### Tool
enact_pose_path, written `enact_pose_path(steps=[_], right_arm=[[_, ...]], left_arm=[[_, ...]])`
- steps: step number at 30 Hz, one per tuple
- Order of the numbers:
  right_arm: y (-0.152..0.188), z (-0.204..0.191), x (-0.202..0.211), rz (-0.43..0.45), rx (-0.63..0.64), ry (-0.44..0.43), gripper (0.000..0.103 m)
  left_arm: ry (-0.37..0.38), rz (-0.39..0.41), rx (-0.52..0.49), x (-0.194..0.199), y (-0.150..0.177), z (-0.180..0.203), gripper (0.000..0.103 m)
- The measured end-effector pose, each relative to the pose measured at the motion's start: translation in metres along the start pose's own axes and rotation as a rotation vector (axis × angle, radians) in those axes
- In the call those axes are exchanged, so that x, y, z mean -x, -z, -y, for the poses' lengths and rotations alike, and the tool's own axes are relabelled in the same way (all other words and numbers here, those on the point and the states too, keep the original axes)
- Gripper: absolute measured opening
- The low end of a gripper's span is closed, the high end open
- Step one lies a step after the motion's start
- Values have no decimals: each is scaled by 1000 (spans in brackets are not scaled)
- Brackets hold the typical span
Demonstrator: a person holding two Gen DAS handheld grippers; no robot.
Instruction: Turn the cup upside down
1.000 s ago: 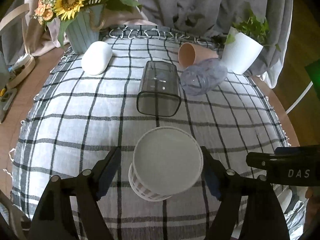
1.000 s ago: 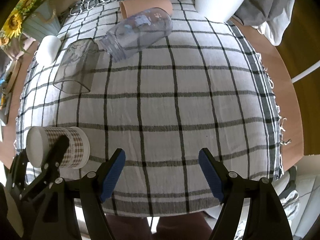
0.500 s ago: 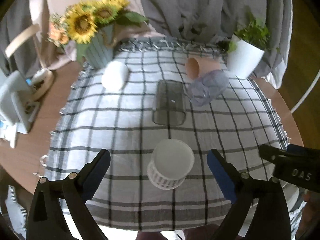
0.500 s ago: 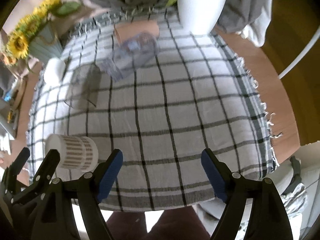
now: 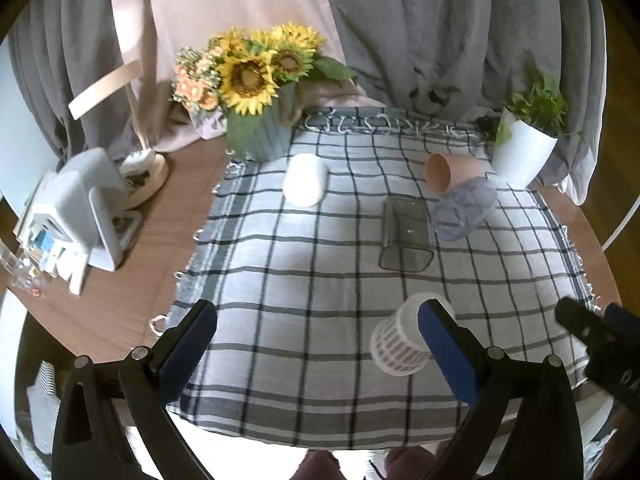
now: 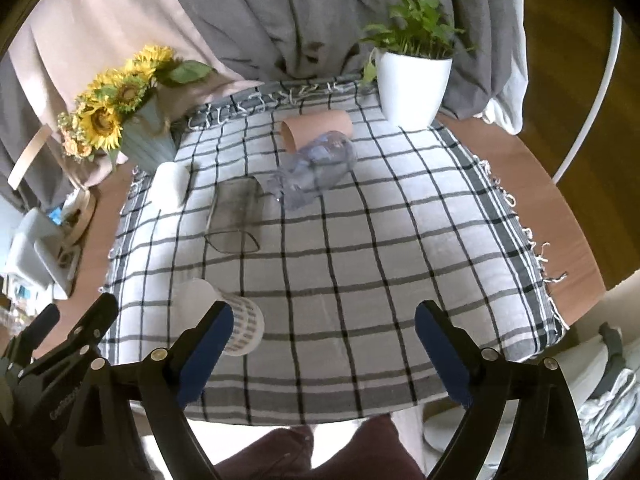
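Observation:
A white cup with a brown check pattern point(image 5: 394, 340) stands upside down on the checked cloth near the table's front edge; it also shows in the right wrist view point(image 6: 240, 326). My left gripper point(image 5: 318, 344) is open and empty, raised above and behind the cup, its right finger overlapping the cup in view. My right gripper point(image 6: 320, 344) is open and empty, raised over the front edge, to the right of the cup.
A smoky square glass point(image 5: 406, 236), a clear jar point(image 5: 464, 210), a peach cup point(image 5: 448, 170) and a white cup point(image 5: 306, 180) lie on their sides farther back. A sunflower vase point(image 5: 260, 136) and a white plant pot point(image 5: 522, 156) stand at the back.
Both grippers have pulled back and up from the table. The left gripper, which was open around the upside-down cup, is now clear of it and shifted left.

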State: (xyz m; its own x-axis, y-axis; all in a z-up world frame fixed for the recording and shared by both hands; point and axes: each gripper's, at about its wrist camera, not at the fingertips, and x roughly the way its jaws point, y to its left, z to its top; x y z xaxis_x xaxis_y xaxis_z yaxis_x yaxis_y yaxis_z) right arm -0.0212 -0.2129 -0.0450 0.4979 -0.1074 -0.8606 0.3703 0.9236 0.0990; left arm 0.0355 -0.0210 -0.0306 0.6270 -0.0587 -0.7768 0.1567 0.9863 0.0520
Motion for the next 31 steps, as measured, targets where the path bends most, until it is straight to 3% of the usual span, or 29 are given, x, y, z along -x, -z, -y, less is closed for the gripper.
enact_pose_path(steps=[6,15,31], right_arm=[[3,-20,18,71,10,-7,96],[3,-35,25,93,11,-2,96],[3,-49,20,82,35,-11,96]], left_arm=[[-22,38,9,11,-2,-20,103],[1,76,27,18,-2,-32,103],[-4,71,48,13,-2,-45,103]])
